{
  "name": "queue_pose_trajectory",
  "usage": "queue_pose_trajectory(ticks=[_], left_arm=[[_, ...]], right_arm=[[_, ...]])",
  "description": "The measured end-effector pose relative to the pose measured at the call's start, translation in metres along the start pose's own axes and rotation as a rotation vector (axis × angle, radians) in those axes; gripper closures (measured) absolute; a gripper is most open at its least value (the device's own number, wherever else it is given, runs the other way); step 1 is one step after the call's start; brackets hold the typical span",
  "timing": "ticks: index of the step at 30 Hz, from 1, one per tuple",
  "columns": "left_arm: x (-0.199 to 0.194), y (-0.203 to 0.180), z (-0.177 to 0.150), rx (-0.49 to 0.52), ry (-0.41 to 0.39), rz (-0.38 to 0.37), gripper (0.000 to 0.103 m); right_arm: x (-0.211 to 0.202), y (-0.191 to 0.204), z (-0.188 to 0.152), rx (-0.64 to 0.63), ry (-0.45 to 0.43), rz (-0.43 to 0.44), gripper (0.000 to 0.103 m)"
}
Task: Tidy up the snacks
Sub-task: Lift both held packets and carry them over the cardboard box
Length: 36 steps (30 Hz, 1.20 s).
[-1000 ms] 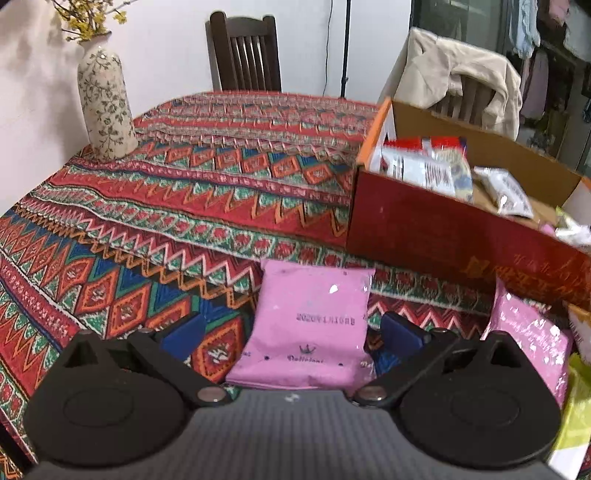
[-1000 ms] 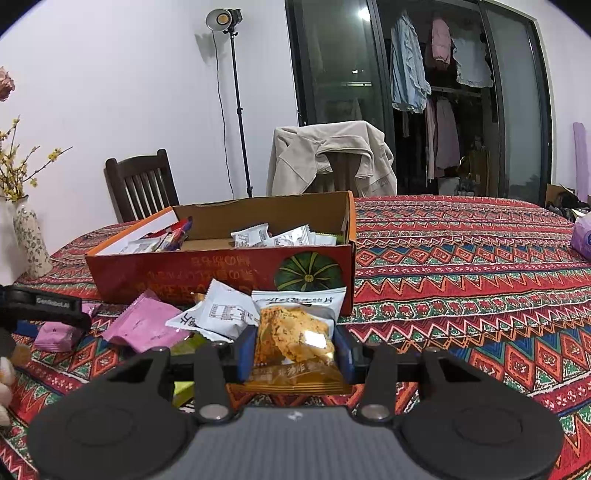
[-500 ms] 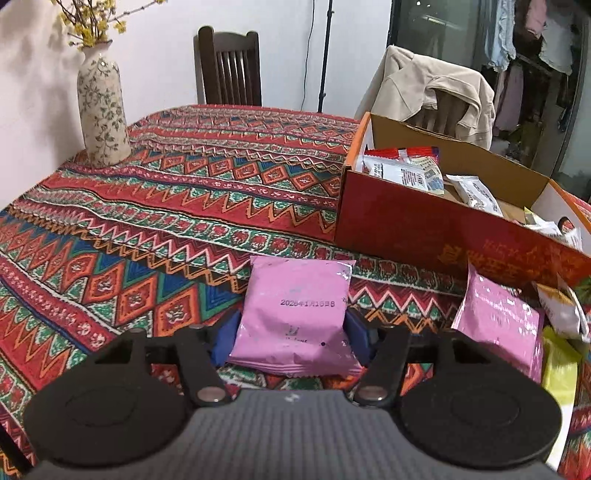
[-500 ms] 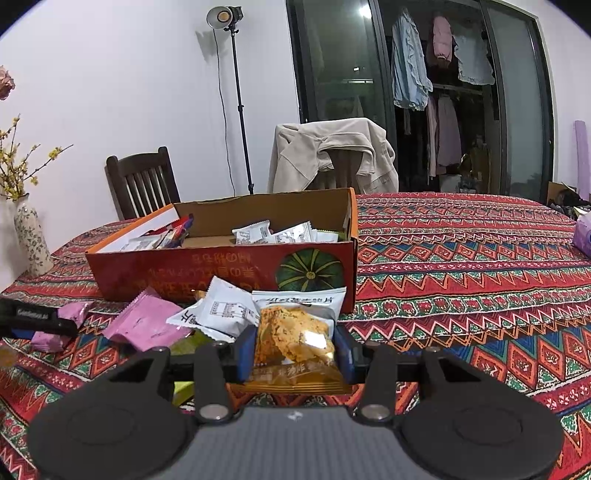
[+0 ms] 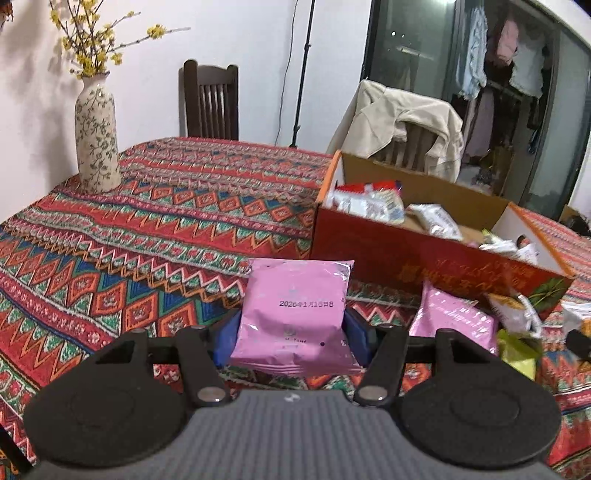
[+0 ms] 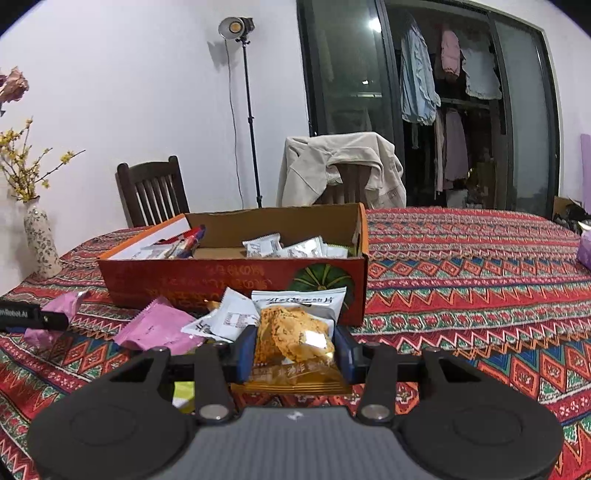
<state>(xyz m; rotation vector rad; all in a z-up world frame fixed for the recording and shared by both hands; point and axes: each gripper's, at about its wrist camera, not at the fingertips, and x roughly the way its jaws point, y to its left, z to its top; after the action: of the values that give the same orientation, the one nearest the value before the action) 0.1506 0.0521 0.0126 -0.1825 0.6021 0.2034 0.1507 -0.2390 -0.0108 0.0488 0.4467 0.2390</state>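
Observation:
My left gripper (image 5: 291, 334) is shut on a pink snack packet (image 5: 295, 310), held just above the patterned tablecloth, left of the red cardboard box (image 5: 424, 258). The box holds several snack packets. A second pink packet (image 5: 454, 321) lies in front of the box. In the right wrist view my right gripper (image 6: 293, 350) is shut on an orange cracker packet (image 6: 291, 332), in front of the box (image 6: 229, 280). White packets (image 6: 229, 317) and a pink packet (image 6: 159, 328) lie between it and the box. The left gripper's side (image 6: 22, 317) shows at the far left.
A flowered vase (image 5: 96, 136) stands at the table's far left edge. A dark wooden chair (image 5: 210, 103) and a chair draped with a beige coat (image 5: 406, 125) stand behind the table. A yellow-green packet (image 5: 517, 350) lies by the pile. A light stand (image 6: 236, 29) rises behind.
The left jaws went from wide open around the pink packet to shut on it, then lifted it off the cloth. The right gripper and its orange packet stayed put.

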Motion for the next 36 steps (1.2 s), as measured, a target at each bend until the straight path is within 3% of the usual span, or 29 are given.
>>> queue_pose_trajectory(ticks=[18, 26, 36], left_arm=[[-0.018, -0.054, 0.050, 0.050, -0.135, -0.127, 0.042], [0.003, -0.073, 0.074, 0.010, -0.149, -0.168, 0.042], [0.052, -0.095, 0.094, 0.012, -0.154, -0.145, 0.042]], right_arm=[[-0.017, 0.026, 0.063, -0.077, -0.115, 0.006, 0.059], [0.009, 0.028, 0.097, -0.089, -0.128, -0.016, 0.059], [0.070, 0.018, 0.120, -0.059, -0.102, -0.047, 0.059]])
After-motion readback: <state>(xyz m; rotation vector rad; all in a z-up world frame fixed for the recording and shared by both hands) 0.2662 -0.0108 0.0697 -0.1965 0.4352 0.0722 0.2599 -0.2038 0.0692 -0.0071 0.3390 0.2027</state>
